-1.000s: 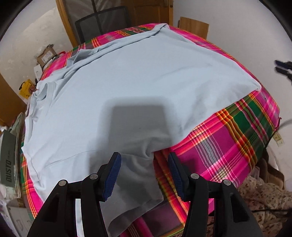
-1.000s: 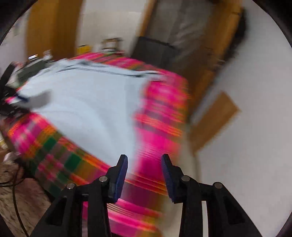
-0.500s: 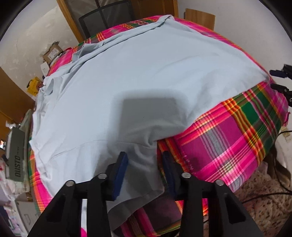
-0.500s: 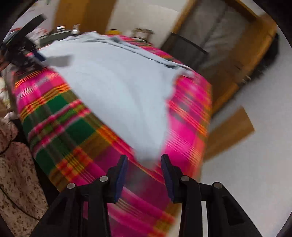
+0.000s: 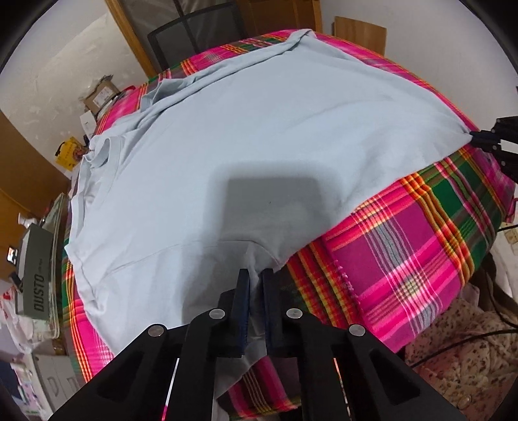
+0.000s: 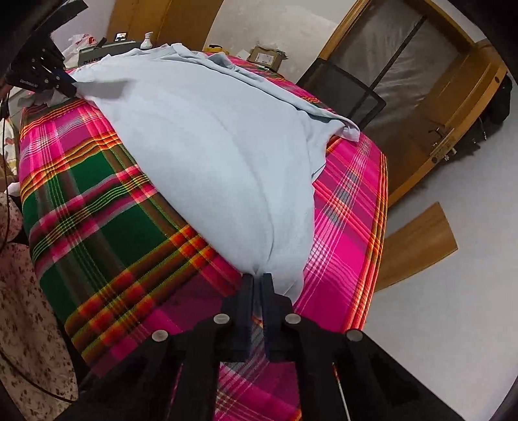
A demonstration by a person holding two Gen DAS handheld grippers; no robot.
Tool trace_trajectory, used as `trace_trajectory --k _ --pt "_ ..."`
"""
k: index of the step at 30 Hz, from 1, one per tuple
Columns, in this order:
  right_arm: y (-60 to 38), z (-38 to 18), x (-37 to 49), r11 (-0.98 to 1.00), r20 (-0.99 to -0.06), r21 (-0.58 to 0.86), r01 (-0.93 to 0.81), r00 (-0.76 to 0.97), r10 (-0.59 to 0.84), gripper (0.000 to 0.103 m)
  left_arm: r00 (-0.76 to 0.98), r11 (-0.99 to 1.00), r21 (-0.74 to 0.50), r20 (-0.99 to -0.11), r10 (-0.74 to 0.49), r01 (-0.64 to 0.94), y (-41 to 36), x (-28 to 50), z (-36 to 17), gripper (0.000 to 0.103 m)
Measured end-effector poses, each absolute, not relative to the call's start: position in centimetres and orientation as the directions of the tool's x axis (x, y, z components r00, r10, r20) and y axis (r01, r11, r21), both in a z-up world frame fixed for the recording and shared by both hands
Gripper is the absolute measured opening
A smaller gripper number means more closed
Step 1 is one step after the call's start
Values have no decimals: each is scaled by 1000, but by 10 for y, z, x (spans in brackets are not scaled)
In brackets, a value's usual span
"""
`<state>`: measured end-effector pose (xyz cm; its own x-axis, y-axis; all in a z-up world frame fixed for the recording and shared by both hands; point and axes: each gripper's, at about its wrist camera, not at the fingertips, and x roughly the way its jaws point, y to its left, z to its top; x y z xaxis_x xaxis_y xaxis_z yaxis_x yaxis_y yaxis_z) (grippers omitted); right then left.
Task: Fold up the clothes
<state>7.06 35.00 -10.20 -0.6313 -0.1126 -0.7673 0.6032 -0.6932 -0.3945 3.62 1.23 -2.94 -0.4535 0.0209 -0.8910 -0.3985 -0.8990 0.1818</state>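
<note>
- A cluttered room: a table under a pink-and-green plaid cloth point(image 5: 417, 233), a mesh chair point(image 5: 194, 29) and a wooden door frame at the far side, boxes against the left wall.
- Left wrist view: a pale blue shirt point(image 5: 259, 129) lies spread flat across the cloth, collar to the far left, hem to the right. The left gripper point(image 5: 255, 285) has just been closing, and its jaws now pinch the shirt's near edge about where the sleeve meets the body. At the far right edge of the view, the other gripper bites the hem corner.
- Right wrist view: the right gripper point(image 6: 257, 285) has also just been closing and now clamps the near hem corner of the shirt point(image 6: 226, 145), the fabric bunched between its pads. The left gripper point(image 6: 69, 85) shows at the far left, on the shirt's edge.
- Step in hand, as I read it: both near points are gripped, ready for the first lengthwise fold.
- Next, I'd say, calls for lifting both hands together and carrying the near edge over toward the far edge, keeping the cloth taut so it lands without creasing.
</note>
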Motion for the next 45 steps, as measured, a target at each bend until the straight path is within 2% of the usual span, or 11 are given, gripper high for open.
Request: trace_trajectory --k 8,12,19,26,30,35,40,45 --pt "354 -77 81 -723 -724 -371 582 -669 -167 4 -487 -908 156 -872 59 -389 2 53 -7 6" --pt "359 -63 98 -720 -709 -374 585 -681 -184 4 -448 -904 134 -891 69 -406 0 64 -16 6" --pt "363 -96 87 -724 -776 -350 595 -617 -132 4 -420 -915 78 -901 104 -395 -7 63 -27 6" --pt "374 -93 80 -729 -816 -303 614 -562 -134 5 -432 -908 30 -886 169 -418 -5 58 -14 10" --pt "393 -87 78 -764 -834 -244 598 -531 -150 5 -449 -921 -3 -873 192 -388 -17 46 -3 29" --pt "412 -76 70 -806 -829 -205 555 -537 -159 5 -479 -939 -22 -856 195 -342 -38 29 11 35" --pt "417 -59 40 -856 -801 -145 497 -566 -193 5 -524 -967 -48 -833 176 -248 -73 -7 31 52" --pt "395 -44 -1 -861 -769 -151 485 -605 -206 5 -590 -973 -33 -791 165 -228 -91 -55 59 60"
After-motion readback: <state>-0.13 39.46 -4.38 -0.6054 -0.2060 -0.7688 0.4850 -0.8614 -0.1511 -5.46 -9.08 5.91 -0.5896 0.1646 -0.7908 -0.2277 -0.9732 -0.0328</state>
